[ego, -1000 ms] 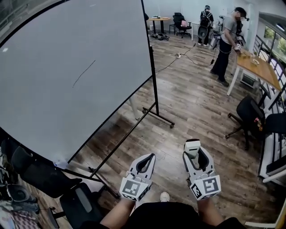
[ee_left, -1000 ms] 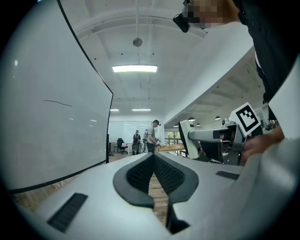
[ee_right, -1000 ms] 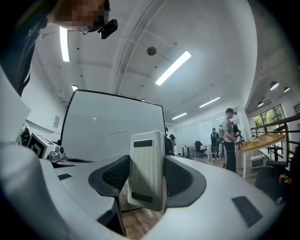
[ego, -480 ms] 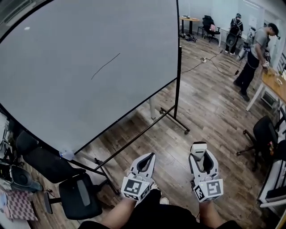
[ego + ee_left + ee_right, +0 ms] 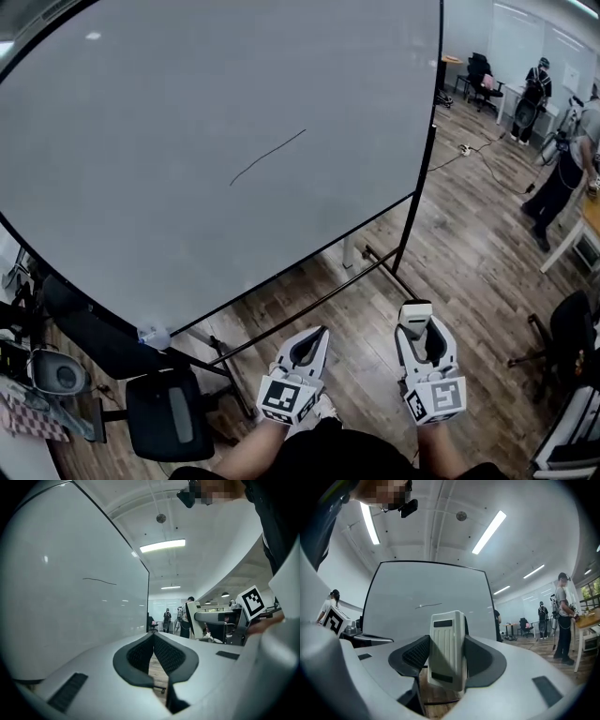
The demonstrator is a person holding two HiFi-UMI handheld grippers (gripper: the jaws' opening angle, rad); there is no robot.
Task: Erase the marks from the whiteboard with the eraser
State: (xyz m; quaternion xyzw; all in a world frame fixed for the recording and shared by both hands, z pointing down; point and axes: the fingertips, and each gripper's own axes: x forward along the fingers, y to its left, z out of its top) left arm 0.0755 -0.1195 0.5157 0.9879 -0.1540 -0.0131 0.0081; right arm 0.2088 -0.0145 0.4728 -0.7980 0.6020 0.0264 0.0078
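A large whiteboard (image 5: 187, 122) on a black stand fills the upper left of the head view. One thin dark pen mark (image 5: 267, 157) slants across its middle, also seen as the mark (image 5: 99, 580) in the left gripper view and the mark (image 5: 428, 605) in the right gripper view. My right gripper (image 5: 414, 323) is shut on a white ribbed eraser (image 5: 447, 649), whose top (image 5: 413, 313) sticks out beyond the jaws. My left gripper (image 5: 312, 337) is shut and holds nothing. Both grippers hang low, well short of the board.
A black office chair (image 5: 169, 417) and clutter stand at the lower left, by the board's foot bar (image 5: 300, 309). Wooden floor spreads to the right, with several people (image 5: 562, 173), chairs and desks further back. A cable (image 5: 478, 150) lies on the floor.
The view has swung left, so the whiteboard and its mark have shifted right and grown in the frame. Both grippers keep their places and their grip.
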